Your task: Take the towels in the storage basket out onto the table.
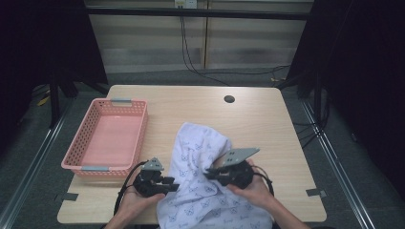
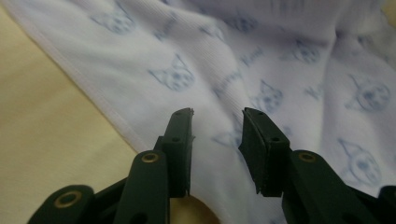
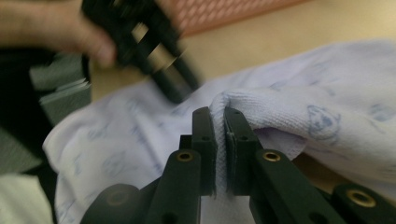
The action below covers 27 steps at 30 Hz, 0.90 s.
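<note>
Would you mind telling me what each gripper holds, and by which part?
The right gripper pinches a fold of the towel. The left gripper is open and holds nothing.

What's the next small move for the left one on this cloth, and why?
Probably close the left hand-held gripper on the cloth's hem. Its jaws stand open over the patterned cloth with nothing pinched, while the right hand-held gripper is already shut on a raised fold. A second grip would let both hands lift or fold it.
</note>
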Motion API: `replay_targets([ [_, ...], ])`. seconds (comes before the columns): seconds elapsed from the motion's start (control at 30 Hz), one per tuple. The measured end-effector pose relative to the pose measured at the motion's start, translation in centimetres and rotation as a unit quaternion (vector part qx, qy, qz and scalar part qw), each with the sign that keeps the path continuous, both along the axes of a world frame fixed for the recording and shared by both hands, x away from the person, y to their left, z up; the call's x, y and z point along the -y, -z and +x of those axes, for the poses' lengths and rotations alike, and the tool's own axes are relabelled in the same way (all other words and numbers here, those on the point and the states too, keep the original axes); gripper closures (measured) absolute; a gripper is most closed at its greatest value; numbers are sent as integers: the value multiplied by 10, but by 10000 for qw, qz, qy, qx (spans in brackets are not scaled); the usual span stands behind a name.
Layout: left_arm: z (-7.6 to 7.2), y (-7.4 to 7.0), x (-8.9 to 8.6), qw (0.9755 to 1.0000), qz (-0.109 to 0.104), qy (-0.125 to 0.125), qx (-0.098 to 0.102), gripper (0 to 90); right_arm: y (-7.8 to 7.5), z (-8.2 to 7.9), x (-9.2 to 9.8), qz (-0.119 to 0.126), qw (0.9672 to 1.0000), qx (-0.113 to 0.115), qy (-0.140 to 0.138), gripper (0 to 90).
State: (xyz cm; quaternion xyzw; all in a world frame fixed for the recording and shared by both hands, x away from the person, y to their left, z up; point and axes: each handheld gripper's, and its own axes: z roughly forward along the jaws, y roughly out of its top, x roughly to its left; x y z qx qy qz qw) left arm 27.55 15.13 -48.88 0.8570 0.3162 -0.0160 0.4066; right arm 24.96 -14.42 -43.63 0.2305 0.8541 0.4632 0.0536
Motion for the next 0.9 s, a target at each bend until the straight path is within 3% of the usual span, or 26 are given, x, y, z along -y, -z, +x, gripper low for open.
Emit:
replay_targets([
  [0.2,24,1,13,9996,46,-124,239,614,47,-11,-19,-609,9967,-459,-272,822],
  [0.27,31,2,19,9997,29,-107,199,626,50,-11,-15,-571,9961,-593,-312,724],
  [0.33,33,7,26,9992,323,-64,239,670,45,-9,-8,-455,9969,-593,-250,647],
  [0.37,31,9,27,9983,413,-63,395,694,40,-8,-3,-398,9977,-526,-177,612],
  [0.4,30,8,27,9976,549,-79,418,773,34,-4,5,-277,9985,-477,-33,591],
  [0.47,29,7,24,9974,597,-10,403,853,26,3,20,-93,9987,-484,136,596],
  [0.53,27,8,20,9980,541,-73,332,880,21,14,37,-87,9980,-392,484,627],
  [0.67,24,8,14,9987,450,-74,238,883,31,52,67,-21,9908,-428,1284,634],
  [0.7,24,8,14,9987,450,-74,238,883,31,52,67,-21,9908,-428,1284,634],
  [0.73,24,8,13,9988,436,-80,189,883,38,67,71,-82,9876,-492,1488,595],
  [0.83,22,9,11,9991,395,-66,166,880,50,90,68,-207,9832,-558,1726,523],
  [0.9,22,9,11,9992,359,-45,176,873,56,101,64,-341,9810,-477,1847,478],
])
